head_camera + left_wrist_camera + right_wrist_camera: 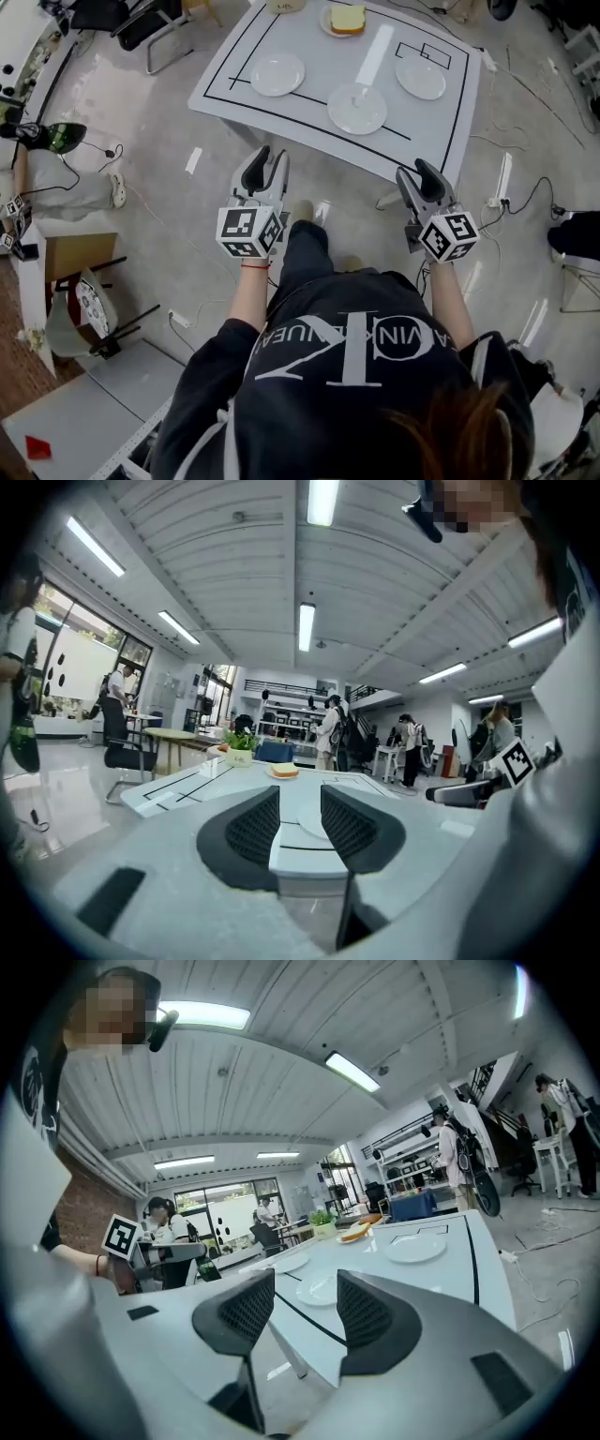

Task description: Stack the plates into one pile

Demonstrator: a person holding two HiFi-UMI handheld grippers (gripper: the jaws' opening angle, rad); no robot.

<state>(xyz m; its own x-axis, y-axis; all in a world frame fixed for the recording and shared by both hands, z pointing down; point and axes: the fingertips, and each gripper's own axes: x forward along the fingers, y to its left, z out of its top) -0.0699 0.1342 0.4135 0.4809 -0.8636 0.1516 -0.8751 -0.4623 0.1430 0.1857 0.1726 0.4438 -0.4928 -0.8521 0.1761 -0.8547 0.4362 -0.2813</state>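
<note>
Three empty white plates lie apart on the white table [281, 117]: a left plate [277, 74], a middle plate [357, 109] near the front edge, and a right plate [420, 78]. A fourth plate with a sandwich [347, 19] sits at the far edge. My left gripper [267, 166] hovers over the floor short of the table's front edge, jaws open and empty. My right gripper [415, 176] also hangs before the edge, open and empty. The middle plate [305, 815] shows between the left jaws; from the right gripper view the middle plate [319, 1288] and right plate [414, 1248] are visible.
Black tape lines mark the tabletop. A potted plant [240, 745] stands at the table's far side. A chair [155, 23] stands at the table's left, cables [525, 202] trail on the floor to the right. People stand in the background [330, 731].
</note>
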